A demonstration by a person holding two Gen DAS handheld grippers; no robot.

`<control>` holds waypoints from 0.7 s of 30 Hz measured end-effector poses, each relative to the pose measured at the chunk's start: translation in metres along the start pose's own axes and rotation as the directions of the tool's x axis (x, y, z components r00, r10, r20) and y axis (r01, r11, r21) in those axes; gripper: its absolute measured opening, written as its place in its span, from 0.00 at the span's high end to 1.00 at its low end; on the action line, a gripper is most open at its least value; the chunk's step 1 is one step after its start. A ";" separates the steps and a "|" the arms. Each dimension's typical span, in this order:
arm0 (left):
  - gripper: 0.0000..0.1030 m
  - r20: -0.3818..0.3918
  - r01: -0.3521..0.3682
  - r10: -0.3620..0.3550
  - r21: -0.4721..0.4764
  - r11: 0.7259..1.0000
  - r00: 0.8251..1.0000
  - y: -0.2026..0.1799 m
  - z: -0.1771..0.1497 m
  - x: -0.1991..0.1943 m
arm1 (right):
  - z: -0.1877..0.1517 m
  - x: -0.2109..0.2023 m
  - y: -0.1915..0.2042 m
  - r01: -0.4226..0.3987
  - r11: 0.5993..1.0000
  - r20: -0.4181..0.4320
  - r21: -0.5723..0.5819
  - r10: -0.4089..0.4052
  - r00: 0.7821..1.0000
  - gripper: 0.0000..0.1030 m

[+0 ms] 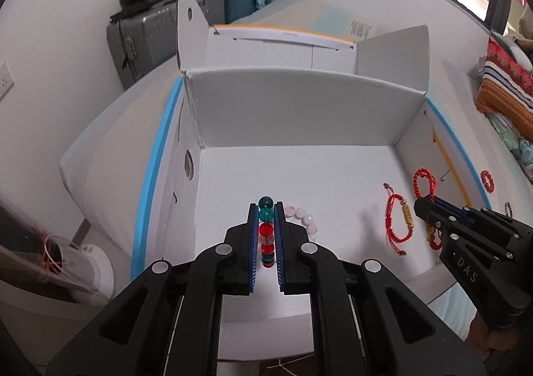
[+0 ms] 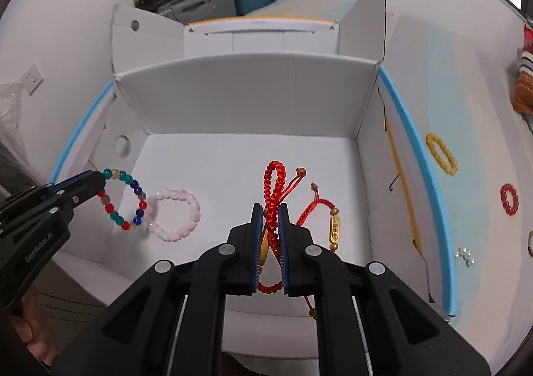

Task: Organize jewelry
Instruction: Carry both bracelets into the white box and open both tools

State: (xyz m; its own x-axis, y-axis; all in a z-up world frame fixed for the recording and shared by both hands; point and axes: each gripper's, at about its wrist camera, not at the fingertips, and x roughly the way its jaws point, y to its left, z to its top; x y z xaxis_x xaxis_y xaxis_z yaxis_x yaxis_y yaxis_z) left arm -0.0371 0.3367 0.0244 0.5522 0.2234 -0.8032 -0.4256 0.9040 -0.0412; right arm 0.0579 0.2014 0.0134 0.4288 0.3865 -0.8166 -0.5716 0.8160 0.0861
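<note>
Both grippers are inside an open white cardboard box (image 1: 299,116). My left gripper (image 1: 266,209) is shut on a multicoloured glass bead bracelet (image 1: 266,229), also seen hanging from it in the right wrist view (image 2: 133,196). My right gripper (image 2: 270,209) is shut on a red braided cord bracelet (image 2: 273,183) with a gold charm; it also shows in the left wrist view (image 1: 424,181). A pink bead bracelet (image 2: 175,214) and a red cord bracelet with a gold tube (image 2: 333,226) lie on the box floor.
Outside the box on the right lie a yellow bead bracelet (image 2: 441,153), a red bead bracelet (image 2: 509,199) and small silver pieces (image 2: 466,256). A second open box (image 2: 260,36) stands behind. Suitcases (image 1: 160,33) stand against the far wall.
</note>
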 end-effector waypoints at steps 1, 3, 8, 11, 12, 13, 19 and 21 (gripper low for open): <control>0.92 -0.003 0.001 -0.001 -0.001 1.000 1.000 0.001 0.000 0.002 | -0.001 0.002 0.000 0.001 1.000 -0.002 0.001 -0.001 1.000 0.91; 0.92 -0.004 0.000 0.000 0.001 1.000 1.000 0.000 -0.001 0.003 | -0.002 0.002 -0.002 0.003 1.000 -0.003 -0.001 -0.003 1.000 0.91; 0.91 -0.005 -0.002 0.002 0.002 1.000 1.000 -0.001 -0.002 0.004 | -0.002 0.002 -0.002 0.001 1.000 0.001 -0.002 -0.001 1.000 0.89; 0.88 -0.010 0.004 -0.005 -0.013 1.000 1.000 0.001 -0.001 0.003 | -0.002 -0.001 -0.001 0.017 1.000 0.010 0.004 -0.017 1.000 0.66; 0.81 -0.011 0.006 -0.006 -0.017 1.000 1.000 0.000 -0.001 0.003 | -0.002 -0.003 -0.002 0.013 1.000 0.019 0.009 -0.013 1.000 0.59; 0.76 -0.007 0.005 -0.005 -0.022 1.000 1.000 0.000 -0.001 0.002 | -0.002 -0.007 -0.003 0.011 1.000 0.033 0.018 -0.012 0.999 0.51; 0.36 0.055 -0.016 0.016 -0.005 1.000 0.998 -0.009 -0.001 -0.015 | 0.001 -0.034 -0.011 0.034 0.999 0.100 0.034 -0.038 0.994 0.29; 0.20 0.068 -0.019 0.019 0.003 1.000 0.998 -0.015 -0.001 -0.019 | 0.003 -0.044 -0.015 0.049 0.998 0.122 0.042 -0.054 0.991 0.22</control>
State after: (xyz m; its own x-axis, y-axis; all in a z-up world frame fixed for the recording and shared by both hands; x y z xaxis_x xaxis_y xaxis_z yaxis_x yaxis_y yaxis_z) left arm -0.0422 0.3188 0.0401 0.5912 0.2646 -0.7619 -0.4339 0.9007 -0.0238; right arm 0.0501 0.1733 0.0494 0.5412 0.3914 -0.7443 -0.5201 0.8513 0.0695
